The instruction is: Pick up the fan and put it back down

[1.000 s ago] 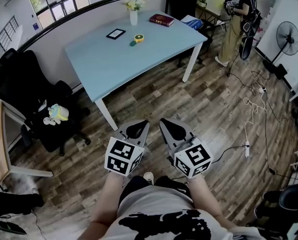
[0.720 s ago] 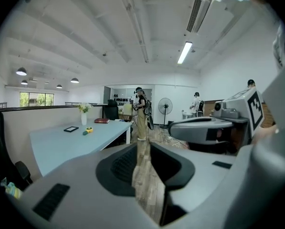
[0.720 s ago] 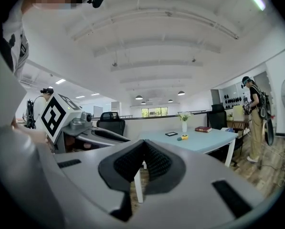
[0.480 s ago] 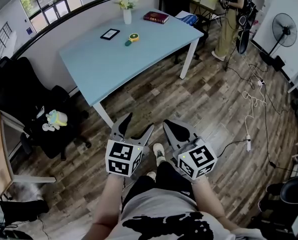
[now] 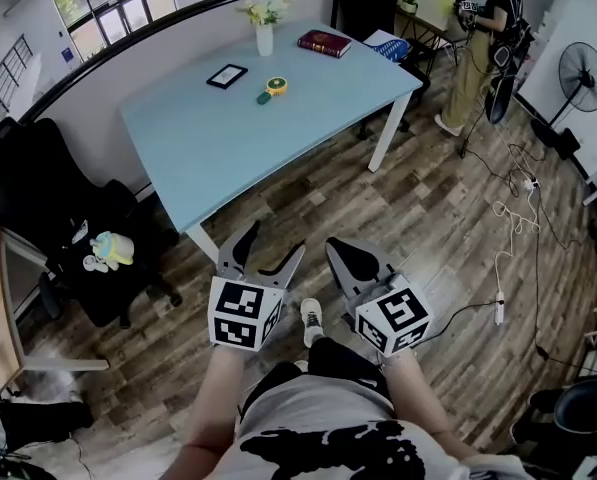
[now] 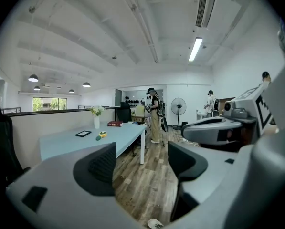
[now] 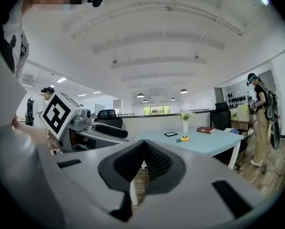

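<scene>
The small yellow-and-green hand fan (image 5: 271, 88) lies on the light-blue table (image 5: 228, 138), far ahead of both grippers. Low over the wooden floor near the table's front leg, my left gripper (image 5: 271, 246) has its jaws opening, with nothing between them. Beside it my right gripper (image 5: 340, 251) is shut and empty. In the left gripper view the fan (image 6: 102, 134) shows small on the table beyond the spread pads (image 6: 103, 165). In the right gripper view the fan (image 7: 184, 138) sits past the closed pads (image 7: 154, 162).
On the table stand a vase of flowers (image 5: 265, 28), a red book (image 5: 324, 43) and a black tablet (image 5: 227, 75). A black office chair (image 5: 68, 218) holding a plush toy (image 5: 108, 251) stands left. At the right are a person (image 5: 483, 38), a pedestal fan (image 5: 578, 68) and floor cables (image 5: 518, 208).
The left gripper's jaws went from shut to wide apart. Both grippers moved forward toward the table as the person stepped ahead; the right gripper stayed shut.
</scene>
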